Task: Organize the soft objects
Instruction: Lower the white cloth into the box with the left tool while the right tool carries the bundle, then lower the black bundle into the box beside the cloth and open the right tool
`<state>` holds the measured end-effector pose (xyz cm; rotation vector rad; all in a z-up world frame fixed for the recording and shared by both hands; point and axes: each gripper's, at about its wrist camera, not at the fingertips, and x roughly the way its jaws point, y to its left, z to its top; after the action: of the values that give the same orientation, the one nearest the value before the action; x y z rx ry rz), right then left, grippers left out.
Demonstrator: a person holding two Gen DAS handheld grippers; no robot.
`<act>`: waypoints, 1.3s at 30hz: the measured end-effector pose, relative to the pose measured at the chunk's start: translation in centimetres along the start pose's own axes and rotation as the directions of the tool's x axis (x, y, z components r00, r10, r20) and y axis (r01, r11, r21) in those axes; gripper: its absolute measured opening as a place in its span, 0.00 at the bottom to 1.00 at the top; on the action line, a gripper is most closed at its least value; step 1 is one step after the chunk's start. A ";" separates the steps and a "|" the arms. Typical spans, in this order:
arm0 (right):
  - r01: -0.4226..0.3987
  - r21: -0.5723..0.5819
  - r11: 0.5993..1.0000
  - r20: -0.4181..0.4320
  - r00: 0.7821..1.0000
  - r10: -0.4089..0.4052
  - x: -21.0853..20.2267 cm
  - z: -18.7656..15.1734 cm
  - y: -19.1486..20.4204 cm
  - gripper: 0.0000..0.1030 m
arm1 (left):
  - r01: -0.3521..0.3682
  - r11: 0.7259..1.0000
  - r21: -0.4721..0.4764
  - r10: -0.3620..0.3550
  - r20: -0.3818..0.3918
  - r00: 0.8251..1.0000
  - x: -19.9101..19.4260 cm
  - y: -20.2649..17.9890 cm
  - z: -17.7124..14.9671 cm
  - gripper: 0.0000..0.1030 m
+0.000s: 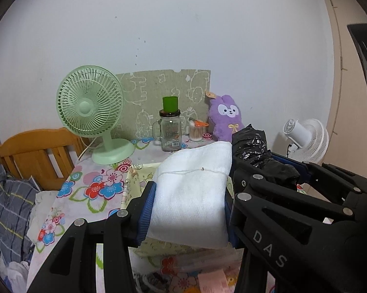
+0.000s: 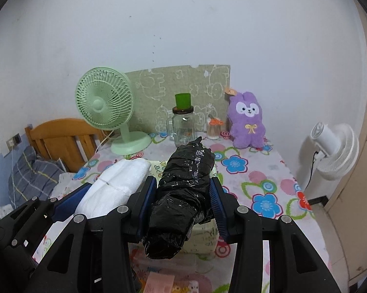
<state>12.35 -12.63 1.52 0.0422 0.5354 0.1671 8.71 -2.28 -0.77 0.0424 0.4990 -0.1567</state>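
My left gripper (image 1: pixel 187 207) is shut on a folded white towel bundle (image 1: pixel 193 193) tied with thin string, held above the table. My right gripper (image 2: pixel 183 195) is shut on a soft roll wrapped in black plastic (image 2: pixel 183 190), held beside the left one. The towel bundle also shows in the right wrist view (image 2: pixel 115 185), and the black roll in the left wrist view (image 1: pixel 254 144). Below both lies a pale yellow fabric box (image 2: pixel 205 239), mostly hidden by the held items. A purple plush bunny (image 2: pixel 248 119) sits at the back right of the table.
The table has a floral cloth (image 2: pixel 256 183). At the back stand a green desk fan (image 2: pixel 107 107), a glass jar with a green cup on top (image 2: pixel 183 124) and a cotton swab holder (image 2: pixel 214 129). A wooden chair (image 2: pixel 61 139) stands left, a white fan (image 2: pixel 334 151) right.
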 end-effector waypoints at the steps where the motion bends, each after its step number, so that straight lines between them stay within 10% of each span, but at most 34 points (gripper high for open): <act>1: 0.000 -0.001 1.000 -0.003 1.000 0.000 0.4 0.2 -0.2 0.46 | 0.001 1.000 -0.002 -0.001 -0.002 1.000 0.5 0.0 0.1 0.50; 11: -0.001 -0.009 1.000 -0.011 1.000 0.001 4.3 1.2 -0.5 0.46 | -0.009 1.000 -0.021 0.008 -0.017 1.000 3.9 0.7 1.0 0.50; 22: -0.028 -0.005 1.000 -0.034 0.999 0.028 7.7 1.4 -0.6 0.46 | -0.081 0.995 -0.063 0.078 -0.053 0.996 6.7 2.4 1.0 0.86; 33: -0.026 0.006 1.000 -0.037 0.999 0.026 8.3 1.2 -0.7 0.47 | -0.089 0.995 -0.052 0.085 -0.059 0.995 7.1 2.0 0.9 0.90; 39: 0.011 0.005 1.000 -0.044 0.999 -0.010 8.4 0.9 -1.1 0.69 | -0.116 0.991 -0.065 0.111 -0.073 0.991 7.4 2.5 0.7 0.93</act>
<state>20.07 -12.29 -1.98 0.0411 0.5803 0.1567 15.88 -0.93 -3.68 0.0085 0.5692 -0.0266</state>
